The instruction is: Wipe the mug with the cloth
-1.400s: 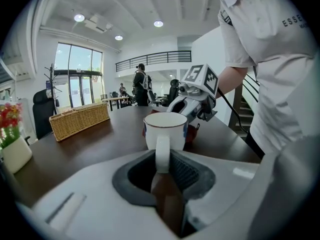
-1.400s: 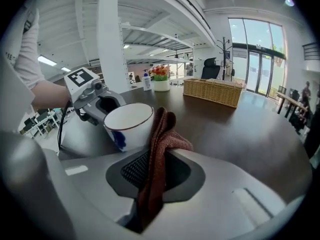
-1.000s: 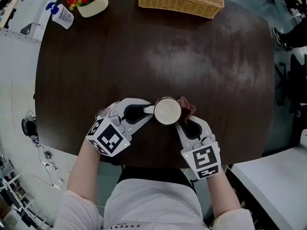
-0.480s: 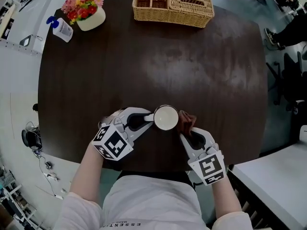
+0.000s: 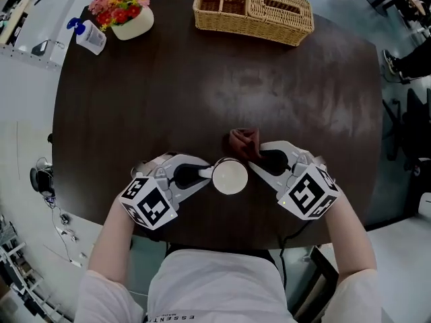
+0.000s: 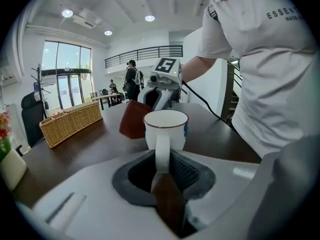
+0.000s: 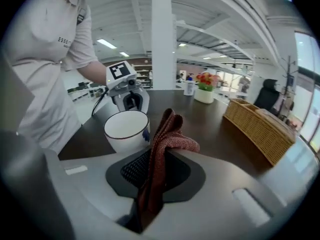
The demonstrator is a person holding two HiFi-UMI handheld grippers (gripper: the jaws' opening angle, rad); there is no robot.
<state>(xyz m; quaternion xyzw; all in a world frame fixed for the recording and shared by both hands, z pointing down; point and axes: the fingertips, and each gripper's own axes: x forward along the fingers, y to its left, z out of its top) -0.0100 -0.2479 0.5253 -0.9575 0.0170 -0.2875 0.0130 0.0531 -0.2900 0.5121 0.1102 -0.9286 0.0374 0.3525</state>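
The white mug (image 5: 229, 177) with a dark rim stands upright on the dark table (image 5: 222, 79), near its front edge. My left gripper (image 5: 204, 173) is shut on the mug's handle (image 6: 162, 151) from the left. A reddish-brown cloth (image 5: 244, 142) sticks out of my right gripper (image 5: 256, 159), which is shut on it. The cloth (image 7: 162, 149) hangs beside the mug (image 7: 127, 130), at its far right side; whether they touch I cannot tell. In the left gripper view the cloth (image 6: 133, 120) shows behind the mug (image 6: 165, 129).
A wicker basket (image 5: 253, 4) sits at the table's far edge. A pot of flowers (image 5: 124, 7) and a small white bottle (image 5: 87, 35) stand at the far left corner. The person's torso is close to the near edge.
My right gripper has swung with the cloth from the mug's near right side round to its far right side. The mug and left gripper have stayed nearly in place.
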